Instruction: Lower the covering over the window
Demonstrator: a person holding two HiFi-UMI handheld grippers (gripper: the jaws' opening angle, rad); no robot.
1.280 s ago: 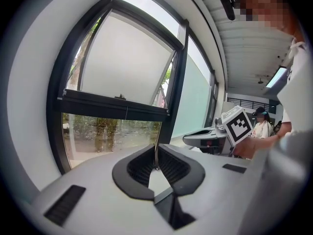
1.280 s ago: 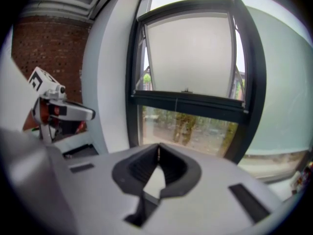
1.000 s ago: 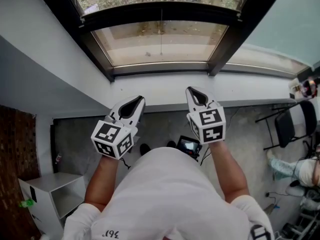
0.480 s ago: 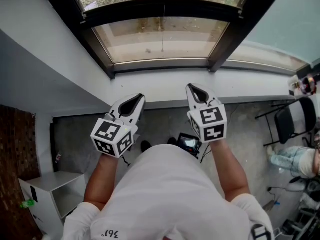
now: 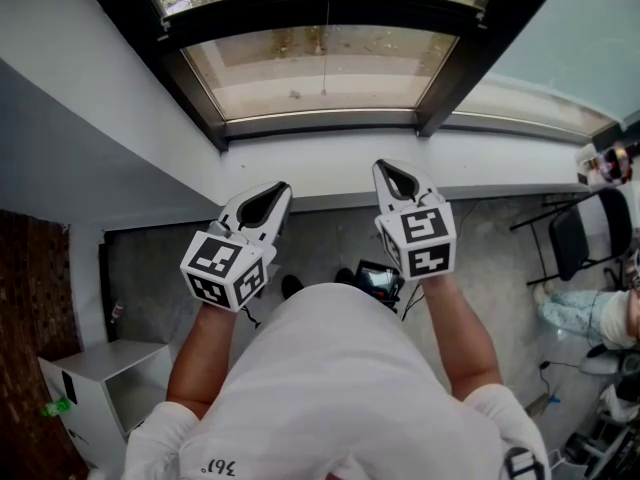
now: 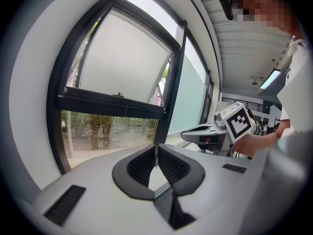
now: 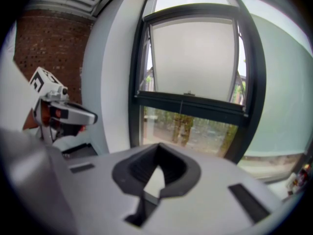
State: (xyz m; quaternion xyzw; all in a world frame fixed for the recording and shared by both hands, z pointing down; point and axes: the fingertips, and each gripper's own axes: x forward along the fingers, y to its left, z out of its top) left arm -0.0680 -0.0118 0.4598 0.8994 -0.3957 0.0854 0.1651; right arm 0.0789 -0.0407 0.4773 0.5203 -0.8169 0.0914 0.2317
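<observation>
Blind [image 7: 193, 58] covers upper part of window [image 7: 190, 126] (trees show through lower glass) | left gripper [image 5: 278, 190] jaws together, holding nothing | right gripper [image 5: 385, 168] jaws together, holding nothing

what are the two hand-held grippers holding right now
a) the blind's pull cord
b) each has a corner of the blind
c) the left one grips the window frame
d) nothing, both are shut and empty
d: the left hand-held gripper and the right hand-held gripper each show jaws together with nothing between them, and the pull cord hangs free at the window, well beyond both.
</observation>
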